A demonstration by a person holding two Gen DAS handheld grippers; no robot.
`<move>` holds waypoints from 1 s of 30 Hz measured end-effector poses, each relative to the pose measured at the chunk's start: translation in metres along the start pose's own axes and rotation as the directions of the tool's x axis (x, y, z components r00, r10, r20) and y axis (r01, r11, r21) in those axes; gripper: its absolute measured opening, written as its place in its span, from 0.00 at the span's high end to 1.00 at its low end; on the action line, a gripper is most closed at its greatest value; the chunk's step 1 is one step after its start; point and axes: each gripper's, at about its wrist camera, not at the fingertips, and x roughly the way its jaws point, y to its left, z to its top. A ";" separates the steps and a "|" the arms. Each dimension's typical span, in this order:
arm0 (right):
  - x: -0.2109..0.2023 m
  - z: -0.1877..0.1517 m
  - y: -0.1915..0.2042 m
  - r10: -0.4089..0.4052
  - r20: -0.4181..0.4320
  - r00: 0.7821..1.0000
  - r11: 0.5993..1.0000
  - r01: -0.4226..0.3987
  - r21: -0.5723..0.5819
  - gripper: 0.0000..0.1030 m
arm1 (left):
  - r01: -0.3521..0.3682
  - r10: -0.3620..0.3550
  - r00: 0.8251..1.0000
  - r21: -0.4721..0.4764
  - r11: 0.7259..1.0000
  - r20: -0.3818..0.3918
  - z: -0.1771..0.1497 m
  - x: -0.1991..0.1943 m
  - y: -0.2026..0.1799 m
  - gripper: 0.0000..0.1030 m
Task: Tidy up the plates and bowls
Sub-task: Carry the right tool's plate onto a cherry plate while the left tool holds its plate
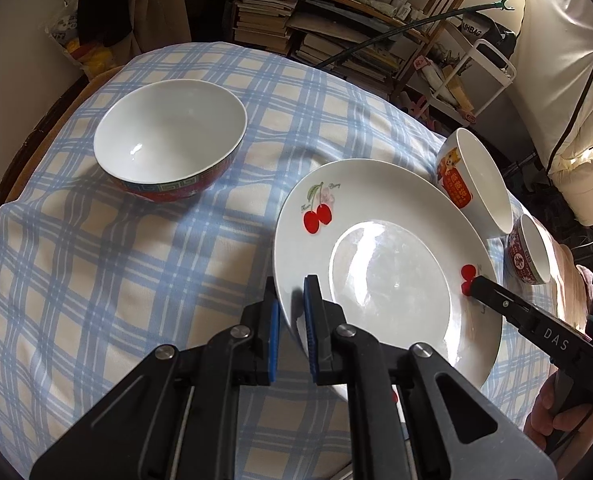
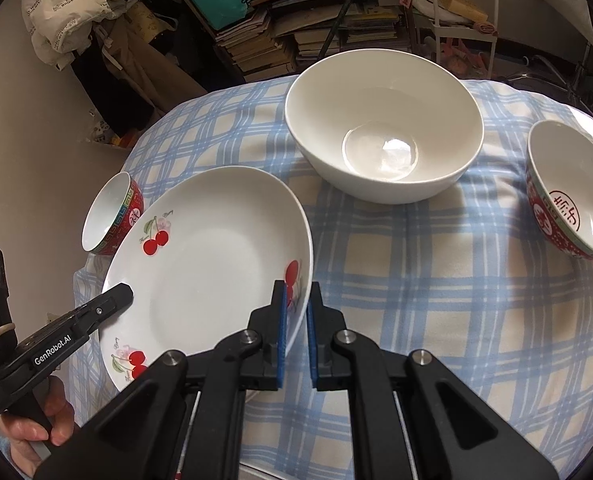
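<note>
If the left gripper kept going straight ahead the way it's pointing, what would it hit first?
The left gripper already straddles the near rim of the cherry plate, so it would likely meet that rim first; depth is unclear.

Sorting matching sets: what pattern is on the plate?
White with red cherry motifs around the rim; the plate shows best in the right wrist view.

Left gripper (image 1: pixel 292 312) closed down on the near-left rim of the cherry plate (image 1: pixel 388 264) — blue-padded fingers (image 1: pixel 310 320) one above, one beneath. Right gripper (image 2: pixel 296 320) clamped likewise on the opposite rim. Bare hand (image 2: pixel 36 420) wrapped round each handle, low at the near edge.
</note>
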 end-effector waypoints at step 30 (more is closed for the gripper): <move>-0.099 -0.144 -0.030 0.101 0.057 0.993 0.995 -0.101 -0.007 0.89 | -0.003 -0.004 0.998 0.111 0.994 0.061 -0.141 -0.100 -0.040 0.89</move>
